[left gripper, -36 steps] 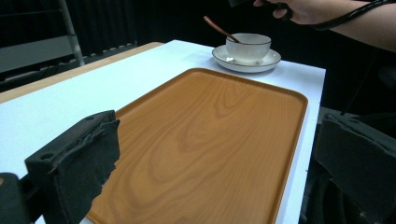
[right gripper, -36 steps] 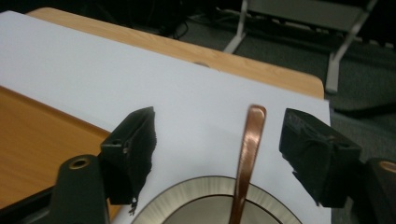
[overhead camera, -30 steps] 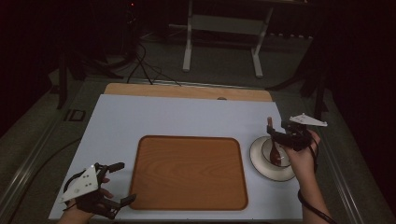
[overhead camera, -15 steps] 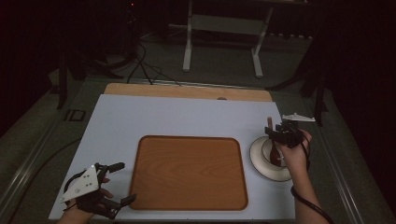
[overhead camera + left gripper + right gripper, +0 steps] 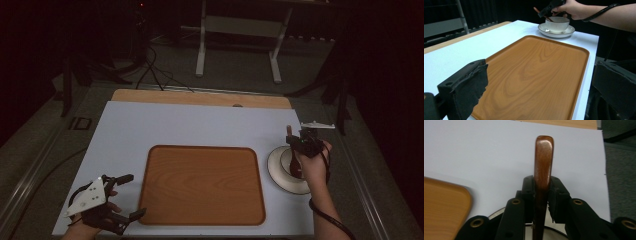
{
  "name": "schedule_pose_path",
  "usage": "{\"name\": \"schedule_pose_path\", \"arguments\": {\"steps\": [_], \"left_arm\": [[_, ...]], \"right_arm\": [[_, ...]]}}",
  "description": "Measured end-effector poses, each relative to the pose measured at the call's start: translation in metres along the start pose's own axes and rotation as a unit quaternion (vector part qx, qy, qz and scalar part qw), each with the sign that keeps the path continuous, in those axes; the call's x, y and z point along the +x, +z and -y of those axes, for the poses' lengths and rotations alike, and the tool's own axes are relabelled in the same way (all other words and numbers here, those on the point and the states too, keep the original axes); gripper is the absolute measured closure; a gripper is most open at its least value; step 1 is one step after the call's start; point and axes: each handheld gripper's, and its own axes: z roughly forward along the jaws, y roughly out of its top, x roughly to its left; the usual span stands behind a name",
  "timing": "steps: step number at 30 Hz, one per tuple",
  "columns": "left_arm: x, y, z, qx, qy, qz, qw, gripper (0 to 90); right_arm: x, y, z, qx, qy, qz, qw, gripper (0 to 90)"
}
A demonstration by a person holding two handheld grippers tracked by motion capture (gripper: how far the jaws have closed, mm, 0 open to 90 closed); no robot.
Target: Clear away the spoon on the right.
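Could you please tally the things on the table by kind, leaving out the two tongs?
Wooden tray: 1
White saucer: 1
White cup: 1
Wooden spoon: 1
Total: 4

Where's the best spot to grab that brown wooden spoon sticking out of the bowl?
Grab the spoon by its slim handle, just below the rounded tip, coming from above. It leans up out of the bowl, so the handle is free. The right gripper has just closed on it there, one jaw on each side.
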Motion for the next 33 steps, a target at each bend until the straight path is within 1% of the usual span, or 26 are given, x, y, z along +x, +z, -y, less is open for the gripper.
{"name": "schedule_pose_path", "arguments": {"steps": [4, 7, 13, 20, 23, 33], "left_arm": [[0.0, 0.0, 0.0, 0.0, 0.0, 0.0, 1.0, 1.1], [0.0, 0.0, 0.0, 0.0, 0.0, 0.0, 1.0, 1.1], [0.0, 0.0, 0.0, -0.001, 0.0, 0.0, 1.0, 1.1], [-0.001, 0.0, 0.0, -0.002, 0.0, 0.0, 1.0, 1.1], [-0.001, 0.001, 0.0, -0.001, 0.0, 0.0, 1.0, 1.1], [-0.001, 0.0, -0.001, -0.002, 0.0, 0.0, 1.0, 1.1]], "right_arm": [[0.0, -0.001, -0.001, 0.003, 0.009, -0.004, 1.0, 77.2], [0.0, -0.002, -0.002, 0.004, 0.02, -0.015, 0.9997, 77.3], [0.002, -0.008, -0.005, 0.0, 0.02, -0.016, 0.9997, 77.4], [0.003, -0.021, -0.011, -0.01, 0.028, -0.026, 0.9992, 77.6], [0.004, -0.025, -0.013, -0.015, 0.027, -0.024, 0.9993, 77.6], [0.012, -0.053, -0.027, -0.04, 0.03, -0.029, 0.9983, 77.6]]}}
